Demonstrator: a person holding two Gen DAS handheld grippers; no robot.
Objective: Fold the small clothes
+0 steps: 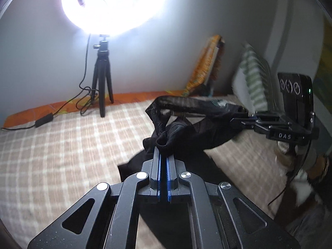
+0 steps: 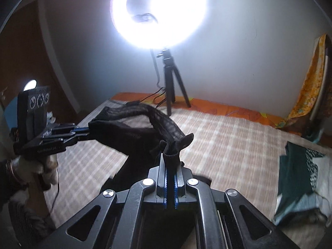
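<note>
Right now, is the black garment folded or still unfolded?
Unfolded: the black garment hangs stretched between left gripper and right gripper, lifted above the bed.

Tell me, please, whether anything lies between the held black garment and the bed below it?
Nothing visible does: both the left gripper and right gripper already clamp the black garment, and the checked bedcover beneath looks bare.

The only legible lettering was "DAS", printed in pale capitals on the black body of the right gripper (image 1: 240, 122); the marking on the left gripper (image 2: 83, 133) was too blurred to read.
</note>
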